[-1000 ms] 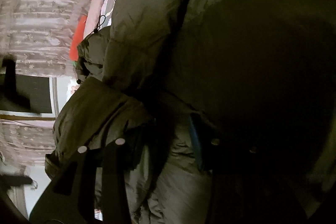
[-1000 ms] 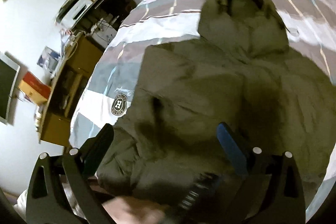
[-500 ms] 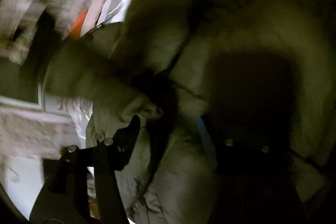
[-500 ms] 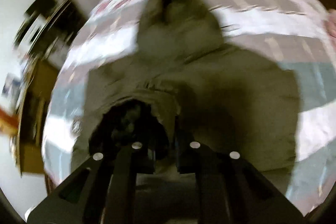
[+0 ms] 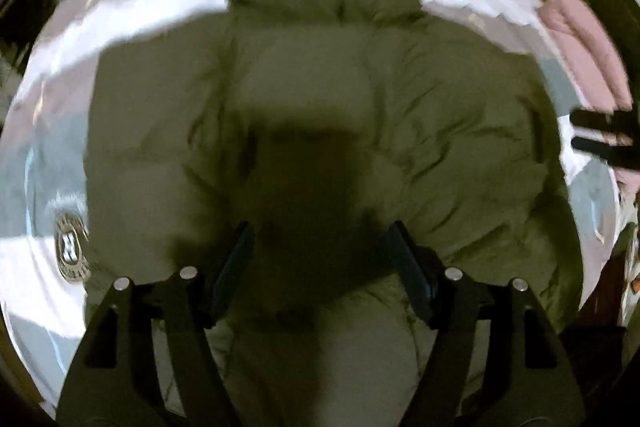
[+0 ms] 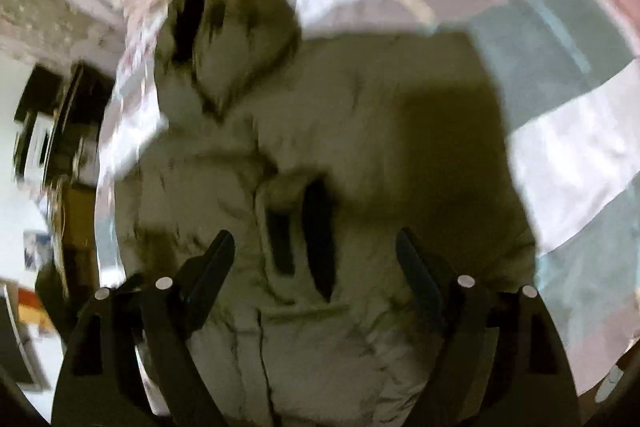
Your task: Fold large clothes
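Olive puffer jacket point(image 5: 440, 131) lies spread on the striped bed point(image 5: 52, 155), hood far, ready for folding, while left gripper point(image 5: 320, 247) and right gripper point(image 6: 316, 251) hover above, jaws opening, gripping nothing.

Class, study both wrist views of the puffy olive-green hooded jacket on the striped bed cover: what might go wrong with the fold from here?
1. Both the left gripper and right gripper are opening with nothing pinched, so the puffy olive-green hooded jacket may spring back open.
2. Its hood lies unfolded toward the striped bed cover, so the bundle could end up uneven.
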Demonstrator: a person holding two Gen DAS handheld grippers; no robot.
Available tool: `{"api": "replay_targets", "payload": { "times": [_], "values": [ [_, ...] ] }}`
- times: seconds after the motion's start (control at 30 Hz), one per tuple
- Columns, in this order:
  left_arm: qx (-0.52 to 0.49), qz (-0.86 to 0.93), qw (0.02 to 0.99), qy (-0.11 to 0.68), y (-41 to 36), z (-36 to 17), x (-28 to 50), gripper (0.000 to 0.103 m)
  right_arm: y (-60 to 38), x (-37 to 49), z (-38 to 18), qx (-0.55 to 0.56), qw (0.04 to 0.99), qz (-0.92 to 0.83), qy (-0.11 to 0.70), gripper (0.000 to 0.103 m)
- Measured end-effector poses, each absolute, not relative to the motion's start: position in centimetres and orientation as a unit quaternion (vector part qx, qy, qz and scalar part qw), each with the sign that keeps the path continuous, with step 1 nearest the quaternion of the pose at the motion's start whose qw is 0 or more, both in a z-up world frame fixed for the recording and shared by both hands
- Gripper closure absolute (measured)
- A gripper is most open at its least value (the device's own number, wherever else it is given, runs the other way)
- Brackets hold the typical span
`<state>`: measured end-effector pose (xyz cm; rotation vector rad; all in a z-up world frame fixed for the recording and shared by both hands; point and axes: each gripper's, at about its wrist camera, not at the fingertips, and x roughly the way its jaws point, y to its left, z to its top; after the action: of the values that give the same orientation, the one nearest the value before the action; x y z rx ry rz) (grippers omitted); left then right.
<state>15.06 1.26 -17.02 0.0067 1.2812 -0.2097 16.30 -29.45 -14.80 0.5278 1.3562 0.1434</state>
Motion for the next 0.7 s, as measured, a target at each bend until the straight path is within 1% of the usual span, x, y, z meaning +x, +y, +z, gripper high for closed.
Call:
{"api": "replay_targets", "payload": {
  "times": [0.07, 0.1, 0.13, 0.17, 0.2, 0.23, 0.33, 0.43, 0.47, 0.5, 0.53, 0.57, 0.6, 0.63, 0.67, 0.7],
  "values": [
    [0.024, -0.08, 0.787, 0.611, 1.0, -18.5, 15.1, 0.032, -27.7, 16.5, -16.8, 0.245, 0.726, 0.071, 0.639, 0.02],
    [0.042, -0.062, 0.783, 0.618, 1.0, -19.4, 15.2, 0.032, -27.0, 16.7, -17.5, 0.247, 0.722, 0.073, 0.642, 0.027],
    [0.049, -0.048, 0.78, 0.622, 1.2, -20.1, 15.3, 0.032, -26.2, 17.0, -18.2, 0.246, 0.721, 0.078, 0.643, 0.05],
    [0.046, -0.039, 0.778, 0.625, 1.6, -20.6, 15.6, 0.031, -24.8, 17.5, -18.8, 0.233, 0.719, 0.091, 0.648, 0.059],
    [0.035, -0.025, 0.776, 0.629, 2.5, -21.1, 15.9, 0.031, -24.2, 17.6, -18.9, 0.223, 0.722, 0.092, 0.648, 0.061],
    [0.026, -0.011, 0.775, 0.631, 3.2, -21.3, 16.3, 0.031, -23.4, 17.8, -19.0, 0.211, 0.731, 0.094, 0.642, 0.065],
    [0.004, 0.043, 0.78, 0.624, 5.7, -21.6, 17.2, 0.031, -20.6, 18.6, -18.4, 0.183, 0.757, 0.114, 0.617, 0.066],
    [-0.007, 0.087, 0.788, 0.609, 7.5, -21.3, 17.4, 0.031, -17.9, 19.4, -16.6, 0.155, 0.802, 0.134, 0.561, 0.065],
    [-0.013, 0.092, 0.789, 0.608, 7.9, -21.2, 17.7, 0.031, -17.5, 19.6, -16.4, 0.148, 0.808, 0.13, 0.555, 0.064],
    [-0.023, 0.091, 0.787, 0.61, 8.2, -21.2, 17.6, 0.031, -17.2, 19.8, -16.3, 0.137, 0.811, 0.12, 0.556, 0.059],
    [-0.026, 0.087, 0.786, 0.611, 8.3, -21.1, 17.5, 0.031, -17.0, 19.9, -16.3, 0.122, 0.81, 0.108, 0.563, 0.05],
    [-0.02, 0.084, 0.787, 0.61, 8.0, -20.8, 17.2, 0.031, -16.9, 19.9, -16.3, 0.113, 0.809, 0.102, 0.567, 0.046],
    [-0.012, 0.084, 0.79, 0.607, 7.7, -20.4, 17.1, 0.03, -17.0, 19.9, -15.8, 0.101, 0.813, 0.092, 0.566, 0.044],
    [0.0, 0.085, 0.797, 0.598, 7.5, -19.6, 17.0, 0.03, -17.5, 19.7, -15.2, 0.095, 0.822, 0.081, 0.555, 0.044],
    [0.009, 0.087, 0.806, 0.586, 7.6, -18.7, 17.0, 0.028, -18.1, 19.1, -14.2, 0.09, 0.84, 0.066, 0.531, 0.044],
    [0.017, 0.087, 0.821, 0.564, 7.3, -17.5, 16.7, 0.024, -18.3, 18.7, -13.2, 0.086, 0.854, 0.064, 0.51, 0.044]
  ]
}}
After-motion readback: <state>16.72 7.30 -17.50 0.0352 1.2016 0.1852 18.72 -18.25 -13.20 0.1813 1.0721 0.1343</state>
